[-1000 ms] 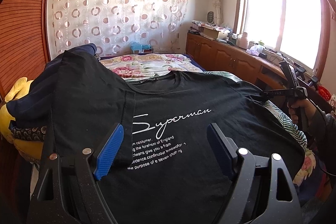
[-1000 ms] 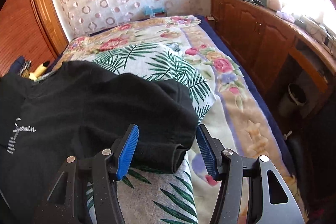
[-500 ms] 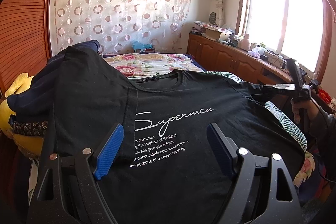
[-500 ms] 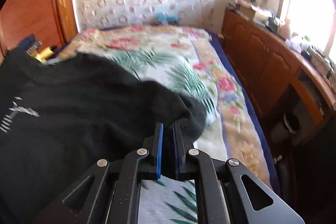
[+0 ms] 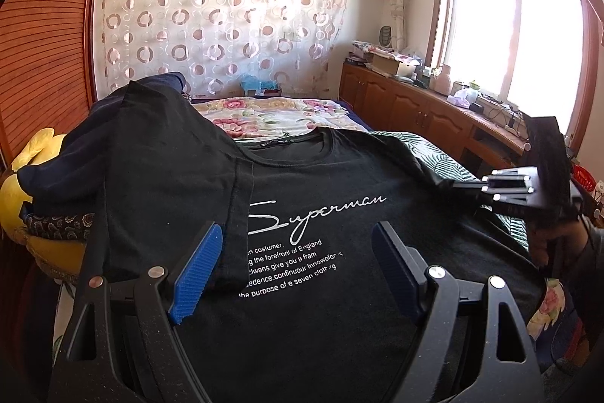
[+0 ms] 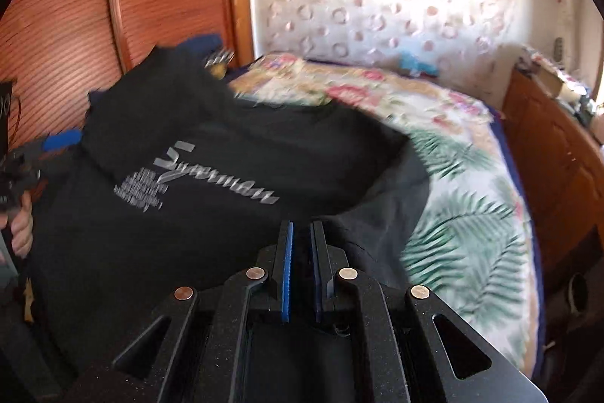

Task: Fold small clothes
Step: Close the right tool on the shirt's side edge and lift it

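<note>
A black T-shirt (image 5: 309, 184) with white "Superman" lettering lies spread on the bed; its left sleeve is folded in over the chest. My left gripper (image 5: 294, 263) is open and empty above the shirt's lower front. My right gripper (image 6: 301, 244) is shut on the shirt's right sleeve (image 6: 377, 214) and holds it lifted off the bed, toward the shirt's middle. In the left wrist view the right gripper (image 5: 449, 184) shows at the right, pinching that sleeve. The shirt (image 6: 211, 184) is blurred in the right wrist view.
The bed has a floral and palm-leaf cover (image 6: 472, 184). Dark clothes and a yellow plush (image 5: 34, 176) are piled at the left by the wooden wardrobe (image 5: 45, 44). Wooden cabinets (image 5: 415, 108) with clutter run along the right under the window.
My right gripper closed on the right sleeve, lifted it and swung left over the shirt. My left gripper stayed open and nearly still.
</note>
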Action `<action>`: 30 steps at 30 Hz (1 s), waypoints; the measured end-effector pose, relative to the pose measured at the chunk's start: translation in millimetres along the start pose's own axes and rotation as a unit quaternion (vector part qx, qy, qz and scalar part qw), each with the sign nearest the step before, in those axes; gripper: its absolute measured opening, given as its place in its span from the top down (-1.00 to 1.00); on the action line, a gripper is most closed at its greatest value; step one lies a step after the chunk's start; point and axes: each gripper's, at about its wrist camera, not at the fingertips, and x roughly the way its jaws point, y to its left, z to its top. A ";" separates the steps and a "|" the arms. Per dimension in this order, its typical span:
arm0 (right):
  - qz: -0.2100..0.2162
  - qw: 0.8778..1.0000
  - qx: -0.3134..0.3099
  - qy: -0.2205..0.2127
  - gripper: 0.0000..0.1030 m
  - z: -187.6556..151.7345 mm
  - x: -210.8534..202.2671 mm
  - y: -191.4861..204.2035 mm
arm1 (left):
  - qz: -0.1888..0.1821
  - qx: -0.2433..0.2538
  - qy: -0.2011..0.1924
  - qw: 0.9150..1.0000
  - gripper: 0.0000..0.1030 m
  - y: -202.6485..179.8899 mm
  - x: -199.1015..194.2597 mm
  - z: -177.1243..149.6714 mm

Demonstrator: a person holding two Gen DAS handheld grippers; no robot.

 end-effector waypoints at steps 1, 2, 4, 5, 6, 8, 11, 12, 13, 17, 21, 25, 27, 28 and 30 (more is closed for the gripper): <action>0.001 1.000 0.001 0.007 0.84 -4.5 4.0 1.6 | 0.000 0.000 0.000 1.000 -0.59 0.1 -0.2 -0.2; 0.002 1.000 0.003 0.012 0.84 -6.6 7.7 0.6 | -0.001 -0.001 0.000 1.000 -0.59 0.0 0.0 -0.3; 0.003 1.000 0.011 0.022 0.83 -8.8 15.4 -3.3 | -0.002 -0.001 0.001 1.000 -0.59 0.2 0.4 -1.4; 0.003 1.000 0.014 0.024 0.83 -8.2 16.5 -4.5 | -0.002 -0.001 0.001 1.000 -0.59 0.2 1.0 -1.9; 0.002 1.000 0.017 0.027 0.73 -10.1 16.2 -6.3 | -0.002 -0.001 0.002 1.000 -0.59 0.1 1.3 -2.5; 0.000 0.999 0.020 0.027 0.57 -6.6 12.6 -7.1 | -0.002 0.000 0.003 1.000 -0.59 -0.2 1.8 -3.1; 0.000 1.000 0.022 0.014 0.39 -8.5 -1.9 -5.3 | -0.002 0.000 0.002 1.000 -0.59 -0.8 1.2 -3.5; -0.002 1.000 0.022 0.009 0.32 -7.5 -8.6 -4.7 | -0.002 0.000 0.001 1.000 -0.59 -0.7 0.8 -3.5; -0.007 1.000 0.024 0.001 0.28 -7.4 -15.0 -7.0 | -0.002 0.000 0.000 1.000 -0.59 -1.2 0.6 -3.4; -0.030 0.999 0.036 -0.020 0.19 -8.5 -36.8 -22.1 | -0.003 0.000 0.001 1.000 -0.59 -1.5 0.2 -3.2; -0.070 0.996 0.056 -0.011 0.19 -17.4 -36.1 -42.8 | -0.004 0.001 0.002 1.000 -0.59 -3.0 -0.6 -3.0; -0.074 0.994 0.077 0.012 0.19 -24.6 -17.3 -56.6 | -0.004 0.003 0.005 1.000 -0.59 -4.7 -1.0 -3.1; -0.071 0.993 0.089 0.022 0.19 -29.0 -8.4 -60.0 | -0.005 0.003 0.005 1.000 -0.59 -5.2 -1.2 -3.7; -0.066 0.993 0.096 0.027 0.19 -29.9 -4.9 -62.1 | -0.005 0.004 0.006 1.000 -0.59 -5.2 -0.8 -3.6; -0.055 0.992 0.107 0.034 0.19 -32.1 0.9 -62.2 | -0.005 0.003 0.007 1.000 -0.59 -5.2 -0.6 -3.7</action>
